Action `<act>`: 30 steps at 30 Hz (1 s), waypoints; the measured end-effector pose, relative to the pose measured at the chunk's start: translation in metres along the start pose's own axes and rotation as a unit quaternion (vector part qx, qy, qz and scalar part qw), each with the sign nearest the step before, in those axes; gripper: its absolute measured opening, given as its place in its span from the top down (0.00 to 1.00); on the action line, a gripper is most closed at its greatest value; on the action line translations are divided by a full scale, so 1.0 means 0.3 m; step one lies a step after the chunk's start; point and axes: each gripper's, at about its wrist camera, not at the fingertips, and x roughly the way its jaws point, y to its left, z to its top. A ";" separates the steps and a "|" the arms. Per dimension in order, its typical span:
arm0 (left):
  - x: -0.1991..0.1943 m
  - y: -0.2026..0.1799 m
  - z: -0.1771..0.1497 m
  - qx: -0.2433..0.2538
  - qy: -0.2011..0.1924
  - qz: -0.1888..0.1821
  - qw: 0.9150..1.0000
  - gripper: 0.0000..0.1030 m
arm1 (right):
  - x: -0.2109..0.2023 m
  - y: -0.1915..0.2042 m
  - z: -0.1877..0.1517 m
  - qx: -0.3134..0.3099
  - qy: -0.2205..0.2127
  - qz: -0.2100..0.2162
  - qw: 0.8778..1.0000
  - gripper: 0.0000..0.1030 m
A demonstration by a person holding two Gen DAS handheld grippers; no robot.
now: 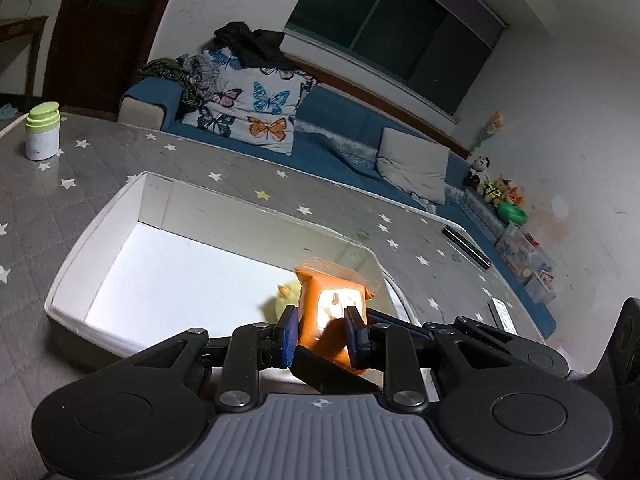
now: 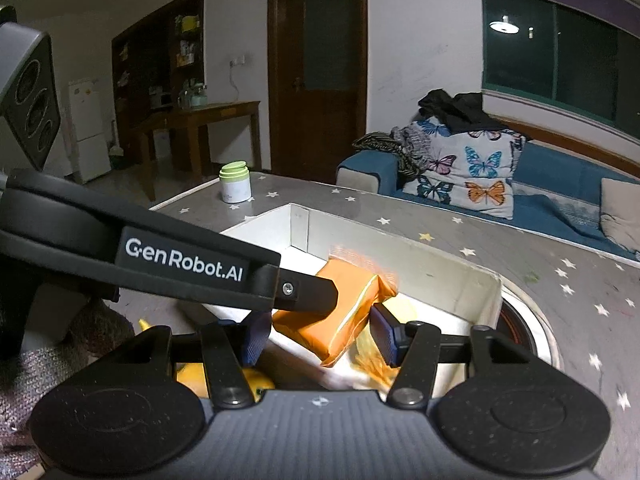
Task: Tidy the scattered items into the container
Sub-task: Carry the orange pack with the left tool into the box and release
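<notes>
My left gripper [image 1: 320, 332] is shut on an orange snack packet [image 1: 330, 304] and holds it over the near right corner of the white box [image 1: 100, 220]. In the right wrist view the left gripper's arm [image 2: 180, 260] reaches in from the left with the same orange packet [image 2: 340, 312] over the white box [image 2: 440, 272]. My right gripper [image 2: 318, 334] is open, its blue pads on either side below the packet, not touching it. A yellow-green item [image 1: 282, 300] lies in the box under the packet. Yellow items [image 2: 240, 380] show under my right gripper.
A white jar with a green lid [image 1: 42, 132] stands on the grey star-patterned table [image 1: 240, 188] at the far left; it also shows in the right wrist view [image 2: 235, 182]. A dark remote [image 1: 466, 246] lies far right. A blue sofa [image 1: 340, 148] lies beyond the table.
</notes>
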 end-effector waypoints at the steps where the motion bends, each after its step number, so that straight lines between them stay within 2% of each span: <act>1: 0.010 0.012 0.013 -0.004 0.003 0.001 1.000 0.74 | 0.019 -0.004 0.012 -0.001 0.003 0.003 1.000 0.47; 7: 0.098 0.087 0.057 -0.032 0.024 0.005 0.999 0.74 | 0.135 -0.013 0.063 -0.008 0.028 0.012 0.999 0.47; 15: 0.200 0.186 0.060 -0.071 0.061 0.000 0.996 0.74 | 0.292 -0.005 0.057 -0.037 0.079 0.017 0.996 0.49; 22: 0.239 0.223 0.056 -0.090 0.080 -0.007 0.993 0.74 | 0.335 0.016 0.036 -0.048 0.101 0.010 0.994 0.49; 30: 0.243 0.240 0.054 -0.101 0.084 -0.015 0.991 0.74 | 0.317 0.019 0.036 -0.042 0.098 0.008 0.994 0.49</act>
